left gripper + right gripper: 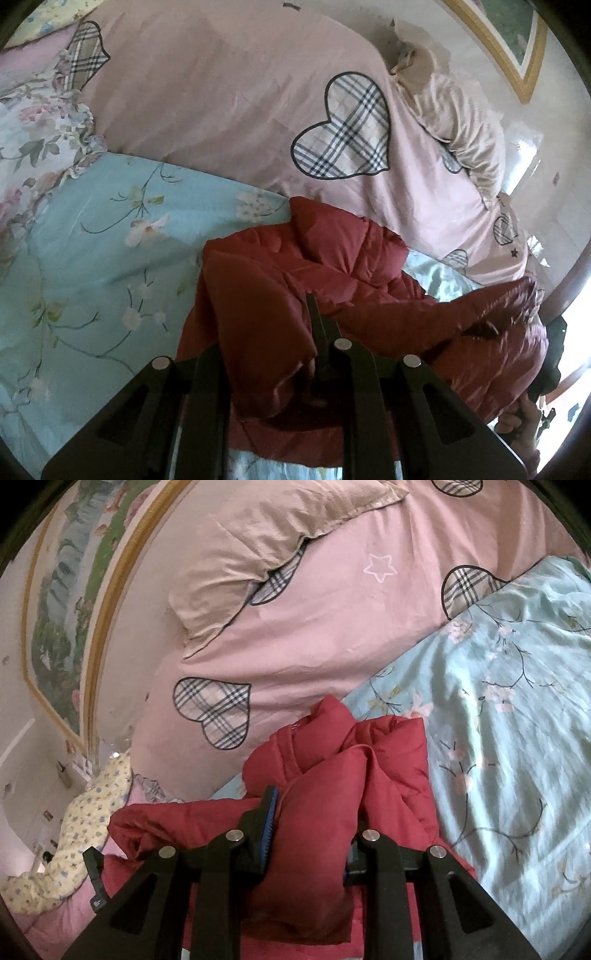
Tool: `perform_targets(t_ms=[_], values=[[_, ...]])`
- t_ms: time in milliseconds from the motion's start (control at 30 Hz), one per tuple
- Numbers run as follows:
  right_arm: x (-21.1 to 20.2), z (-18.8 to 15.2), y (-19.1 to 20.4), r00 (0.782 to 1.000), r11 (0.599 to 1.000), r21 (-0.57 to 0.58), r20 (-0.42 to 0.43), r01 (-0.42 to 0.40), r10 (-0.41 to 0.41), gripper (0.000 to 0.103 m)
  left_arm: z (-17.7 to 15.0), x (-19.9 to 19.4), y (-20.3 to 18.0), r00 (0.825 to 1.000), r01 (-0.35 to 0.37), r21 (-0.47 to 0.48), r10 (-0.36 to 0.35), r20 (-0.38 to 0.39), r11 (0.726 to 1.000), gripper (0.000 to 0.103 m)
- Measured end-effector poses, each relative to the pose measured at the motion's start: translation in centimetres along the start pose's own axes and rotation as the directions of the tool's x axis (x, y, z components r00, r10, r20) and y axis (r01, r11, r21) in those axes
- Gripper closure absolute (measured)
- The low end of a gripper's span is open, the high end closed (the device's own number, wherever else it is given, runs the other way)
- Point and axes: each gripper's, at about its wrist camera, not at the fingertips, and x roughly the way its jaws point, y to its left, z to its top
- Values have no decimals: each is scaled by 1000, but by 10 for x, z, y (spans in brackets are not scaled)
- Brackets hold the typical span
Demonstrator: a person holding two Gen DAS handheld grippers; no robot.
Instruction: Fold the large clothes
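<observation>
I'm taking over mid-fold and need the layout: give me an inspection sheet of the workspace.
Surface: bed with light blue floral sheet, wrinkled.
Job's things: red padded jacket, bunched and partly folded on the sheet.
Clutter: pink duvet with plaid hearts behind the jacket; beige pillow on it; yellow floral cloth at the bed's edge.
Grippers: left claw shut on a fold of the jacket; right claw shut on a thick fold of it.
Cables: nothing seen.
Surroundings: gold-framed picture on the wall; a hand behind the jacket.
</observation>
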Motion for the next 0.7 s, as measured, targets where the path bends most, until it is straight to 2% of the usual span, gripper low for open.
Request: perform_targets(t_ms=[200,433,500,700], values=[[28,13,-10,998,998,12,9,63,-63,74,17,40,3,999,-21,4,21,-29,1000,87],[68,30,-32,991,991,27,-6,134,-134,73,34,92,22,996,-51,-37,49,-69,998,86],[79,34,-38,990,989,40,-10,142,-142,73,39,105,26,997,-48,-46,45,-68,998,85],[110,39,-51,982,982,33,6,188,-188,73,47,137,31,994,-100,-51,97,-48,994,84]])
